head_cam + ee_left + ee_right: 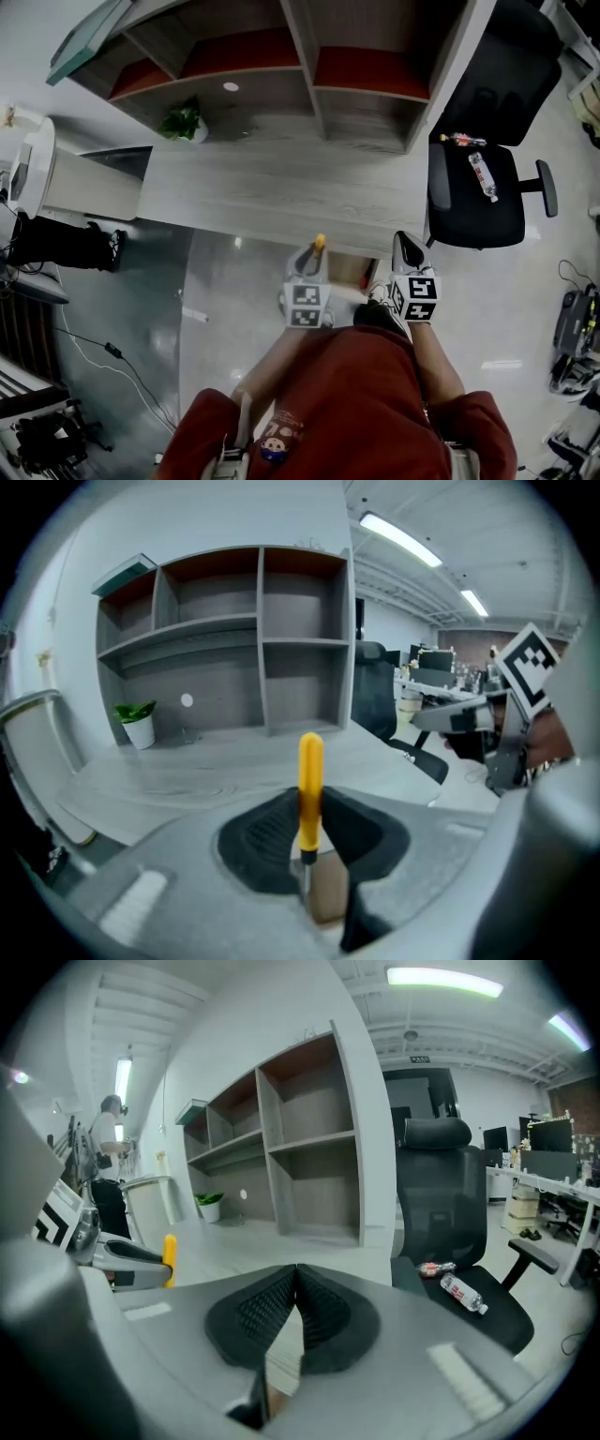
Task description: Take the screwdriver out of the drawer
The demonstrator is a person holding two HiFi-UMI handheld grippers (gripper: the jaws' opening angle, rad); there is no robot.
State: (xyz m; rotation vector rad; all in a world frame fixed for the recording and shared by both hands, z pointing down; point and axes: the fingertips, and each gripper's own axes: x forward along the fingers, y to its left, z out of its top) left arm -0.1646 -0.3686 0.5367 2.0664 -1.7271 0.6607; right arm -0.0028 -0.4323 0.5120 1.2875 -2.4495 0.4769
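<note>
1. Left gripper [309,829] is clamped on the screwdriver [310,785]. Its two dark pads press on the lower part of the yellow handle, which stands upright between them with the metal shaft pointing down to 6 o'clock.
2. Right gripper [296,1309] holds nothing, and its ribbed pads meet in a closed wedge.
3. In the head view the two grippers sit side by side at the near edge of the desk [281,187], a little apart, with the left one at 9 o'clock of the right one.
4. The screwdriver's yellow tip shows just past the left gripper's tips, at 12 o'clock of its marker cube and level with the desk edge.
5. A brown patch shows under the desk edge between the grippers. I cannot tell whether it is the drawer.
6. A shelf unit [309,66] stands along the back of the desk at 12 o'clock, and a small potted plant [185,122] sits on the desk at 10 o'clock.
7. A black office chair [478,202] stands beside the desk's end, at 2 o'clock of the right gripper, and a bottle [482,176] lies on its seat.
8. The person's red top [366,403] fills the head view at 6 o'clock, with both forearms reaching up to the grippers.
</note>
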